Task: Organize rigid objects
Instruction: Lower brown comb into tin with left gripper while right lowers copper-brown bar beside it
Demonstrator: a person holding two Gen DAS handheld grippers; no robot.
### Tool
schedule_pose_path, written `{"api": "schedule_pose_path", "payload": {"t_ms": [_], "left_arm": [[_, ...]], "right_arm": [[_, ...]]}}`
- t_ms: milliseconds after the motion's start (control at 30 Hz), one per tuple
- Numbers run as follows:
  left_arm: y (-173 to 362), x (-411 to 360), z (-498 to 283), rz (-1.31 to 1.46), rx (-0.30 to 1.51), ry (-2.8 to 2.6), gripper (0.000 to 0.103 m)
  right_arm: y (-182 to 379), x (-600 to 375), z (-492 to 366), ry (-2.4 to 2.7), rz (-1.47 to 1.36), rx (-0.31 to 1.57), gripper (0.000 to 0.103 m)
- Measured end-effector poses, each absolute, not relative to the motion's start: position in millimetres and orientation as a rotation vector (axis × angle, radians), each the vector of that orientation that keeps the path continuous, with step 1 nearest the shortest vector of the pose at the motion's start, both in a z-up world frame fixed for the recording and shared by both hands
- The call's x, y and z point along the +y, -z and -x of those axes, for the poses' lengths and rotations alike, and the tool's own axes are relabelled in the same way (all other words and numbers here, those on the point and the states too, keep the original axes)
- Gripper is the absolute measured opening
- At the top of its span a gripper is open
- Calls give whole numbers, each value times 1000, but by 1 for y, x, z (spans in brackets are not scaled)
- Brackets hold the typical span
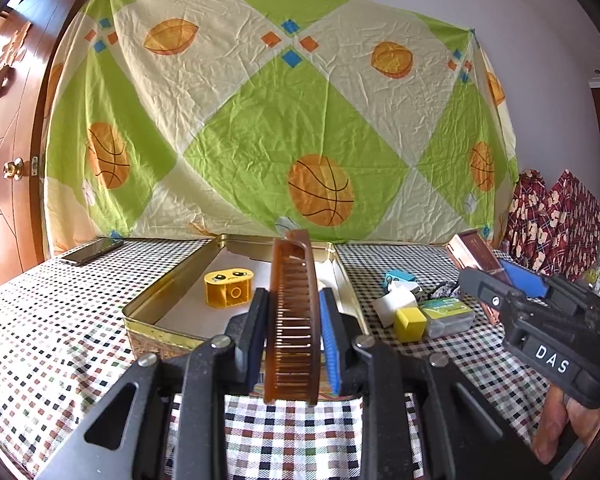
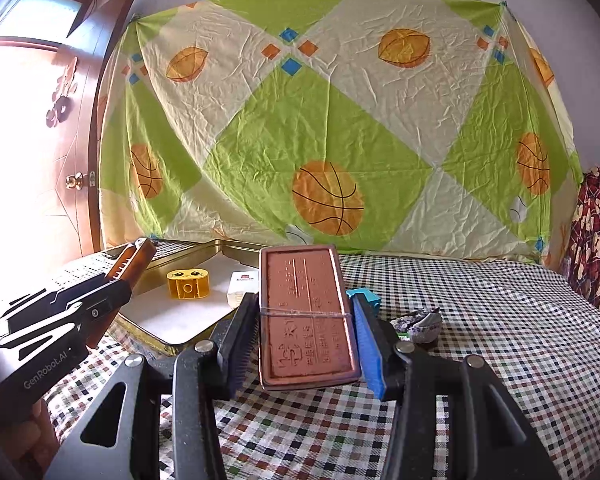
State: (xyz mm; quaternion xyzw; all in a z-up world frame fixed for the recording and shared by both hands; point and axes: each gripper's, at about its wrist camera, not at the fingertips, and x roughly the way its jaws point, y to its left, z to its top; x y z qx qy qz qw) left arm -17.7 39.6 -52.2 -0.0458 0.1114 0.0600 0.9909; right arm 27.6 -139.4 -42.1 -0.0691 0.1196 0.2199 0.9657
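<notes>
My left gripper (image 1: 293,304) is shut on a brown comb (image 1: 293,312), held upright above the near wall of an open gold tin box (image 1: 168,288). A yellow block with a face (image 1: 229,286) lies inside the box. My right gripper (image 2: 306,320) is shut on a flat brown embossed case (image 2: 306,312) with a rubber band around it, held above the checked tablecloth to the right of the box (image 2: 180,322). The left gripper with the comb (image 2: 130,260) shows at the left of the right wrist view. The right gripper with the case (image 1: 480,258) shows at the right of the left wrist view.
To the right of the box lie a yellow cube (image 1: 410,322), a white block (image 1: 394,304), a clear plastic case (image 1: 448,314) and a blue toy (image 1: 400,278). A phone (image 1: 92,251) lies at the far left. A white pack (image 2: 244,286) sits in the box. A small dish (image 2: 422,326) lies at the right.
</notes>
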Motion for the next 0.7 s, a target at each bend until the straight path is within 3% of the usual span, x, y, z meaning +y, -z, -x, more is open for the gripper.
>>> {"api": "schedule_pose_path", "payload": {"t_ms": [700], "left_arm": [[47, 72, 10, 125, 292, -167, 24]], "right_arm": [[42, -99, -34, -543, 176, 318, 49]]}}
